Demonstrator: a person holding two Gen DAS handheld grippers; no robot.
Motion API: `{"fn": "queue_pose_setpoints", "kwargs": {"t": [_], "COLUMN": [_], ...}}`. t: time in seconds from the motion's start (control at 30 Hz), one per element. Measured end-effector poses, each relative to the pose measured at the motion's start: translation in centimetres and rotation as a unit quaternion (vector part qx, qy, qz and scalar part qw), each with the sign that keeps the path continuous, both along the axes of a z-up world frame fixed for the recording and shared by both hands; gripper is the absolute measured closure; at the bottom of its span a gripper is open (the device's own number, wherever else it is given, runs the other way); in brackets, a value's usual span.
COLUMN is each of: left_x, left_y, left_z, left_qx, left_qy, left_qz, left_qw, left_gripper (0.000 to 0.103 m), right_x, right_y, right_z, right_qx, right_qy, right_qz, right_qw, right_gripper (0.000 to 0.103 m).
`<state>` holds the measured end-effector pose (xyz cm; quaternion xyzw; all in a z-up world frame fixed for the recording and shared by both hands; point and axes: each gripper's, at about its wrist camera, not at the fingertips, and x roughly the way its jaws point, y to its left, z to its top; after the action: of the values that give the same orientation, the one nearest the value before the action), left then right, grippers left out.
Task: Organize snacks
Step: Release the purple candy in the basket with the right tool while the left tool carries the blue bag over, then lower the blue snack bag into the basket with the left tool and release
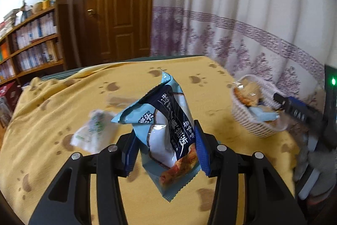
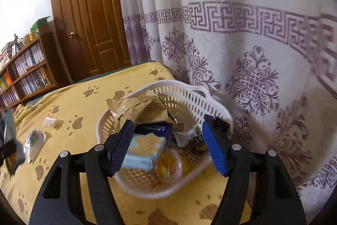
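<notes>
While the left tongs [image 1: 166, 147] pinch a blue packet [image 1: 166, 119] above the yellow cloth [image 1: 52, 109], the basket [image 1: 250, 119] sits to its right. Right view: right tongs [image 2: 168, 147] gape, empty, over the basket [image 2: 189, 98]; a white packet [image 2: 34, 141] lies left of it.

The place is a room in a home, most likely a living room or study. A panelled wooden door [image 2: 88, 20] with a round brass knob [image 2: 72, 35] stands beside a floor-length white curtain [image 2: 242, 39] printed with purple floral motifs and a key-pattern band. Along the wall runs a wooden bookshelf [image 1: 31, 43] packed with books and topped with cups and boxes, and the table wears a yellow cloth [image 1: 52, 115] patterned with brown paw prints.
</notes>
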<state>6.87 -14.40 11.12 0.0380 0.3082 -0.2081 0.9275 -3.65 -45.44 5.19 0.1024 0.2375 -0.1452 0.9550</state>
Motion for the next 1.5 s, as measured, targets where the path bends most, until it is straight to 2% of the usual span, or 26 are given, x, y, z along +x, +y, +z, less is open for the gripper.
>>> {"fn": "queue_pose_setpoints", "kwargs": {"t": [0.23,0.5,0.83,0.9,0.93,0.97,1.07,1.23,1.3,1.43,1.5], "left_x": [1.2,1.9,3.1,3.2,3.2,3.2,3.1,4.2,4.3,3.8,3.6], "left_y": [-4.8,-11.9,-18.4,-19.3,-19.5,-19.6,-18.9,-16.6,-15.3,-13.3,-12.9], "left_z": [0.8,0.8,-0.1,-0.4,-0.6,-0.8,-1.0,-0.8,-0.5,-0.2,-0.4], "left_qx": [-0.025,-0.023,-0.025,-0.029,-0.032,-0.04,-0.046,-0.061,-0.068,-0.07,-0.055], "left_qy": [0.014,0.018,0.034,0.041,0.045,0.051,0.032,0.047,0.041,0.028,0.021], "left_qz": [-0.062,-0.137,-0.189,-0.2,-0.202,-0.209,-0.192,-0.153,-0.138,-0.117,-0.105], "left_qw": [0.9977,0.9902,0.9811,0.9786,0.9778,0.9757,0.9798,0.9852,0.9872,0.9903,0.9927], "left_gripper": [0.055,0.055,0.055,0.05,0.034,0.022,0.019,0.019,0.019,0.019,0.019], "right_x": [-3.4,-4.7,-5.7,-5.6,-5.6,-5.6,-5.6,-5.4,-5.3,-5.5,-5.5], "right_y": [-0.5,-1.2,-3.5,-3.5,-3.4,-3.3,-3.1,-2.9,-2.9,-2.9,-2.9], "right_z": [-0.6,-1.3,-2.0,-2.1,-2.2,-2.3,-2.4,-2.5,-2.5,-2.5,-2.4], "right_qx": [0.027,0.039,0.077,0.079,0.078,0.077,0.074,0.075,0.076,0.078,0.08], "right_qy": [-0.026,-0.036,-0.047,-0.045,-0.044,-0.043,-0.043,-0.042,-0.042,-0.045,-0.046], "right_qz": [0.012,0.014,-0.007,-0.007,-0.007,-0.007,-0.003,0.0,0.0,0.001,0.003], "right_qw": [0.999,0.998,0.996,0.996,0.996,0.996,0.996,0.996,0.996,0.996,0.996], "right_gripper": [0.034,0.034,0.034,0.034,0.034,0.034,0.034,0.034,0.034,0.034,0.034]}}
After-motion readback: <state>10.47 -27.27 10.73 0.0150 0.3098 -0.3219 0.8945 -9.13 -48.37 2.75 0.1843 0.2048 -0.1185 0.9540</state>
